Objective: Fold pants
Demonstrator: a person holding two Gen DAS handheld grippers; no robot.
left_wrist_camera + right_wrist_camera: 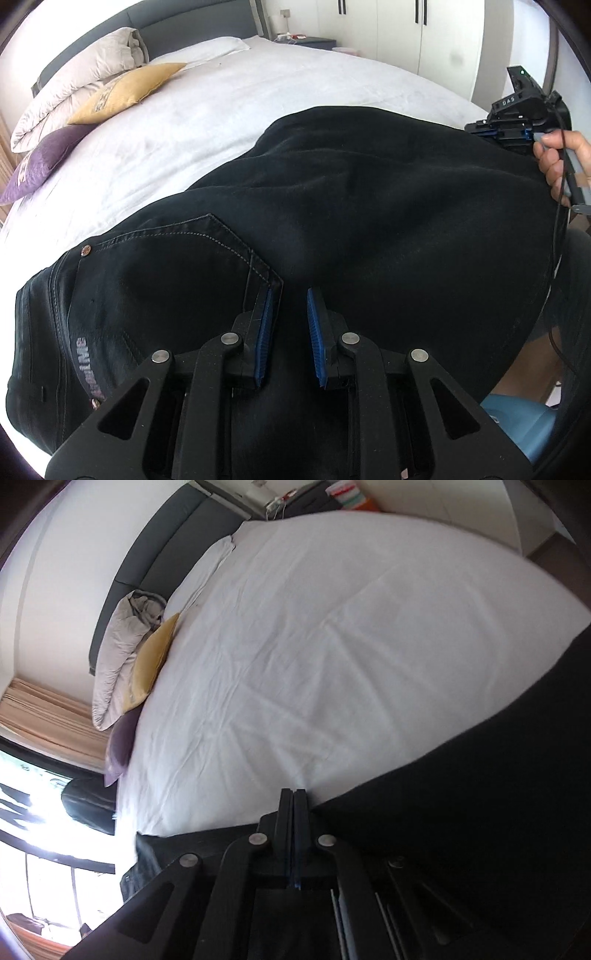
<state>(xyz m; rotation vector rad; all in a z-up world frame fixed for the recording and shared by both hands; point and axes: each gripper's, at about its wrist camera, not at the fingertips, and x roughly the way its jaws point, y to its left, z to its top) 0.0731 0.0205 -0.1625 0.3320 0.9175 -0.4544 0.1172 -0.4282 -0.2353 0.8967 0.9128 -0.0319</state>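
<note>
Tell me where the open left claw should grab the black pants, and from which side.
Probably the waistband edge at the pants' left end, beside the back pocket. Come in from the left, over the bed: that hem is thick and exposed. The left claw hovers over flat cloth with no edge to pinch.

Black denim pants [369,206] lie spread flat across the near side of a white-sheeted bed [229,110], back side up. A stitched back pocket [177,266] with a copper rivet [85,251] shows near the waistband at left.
</note>
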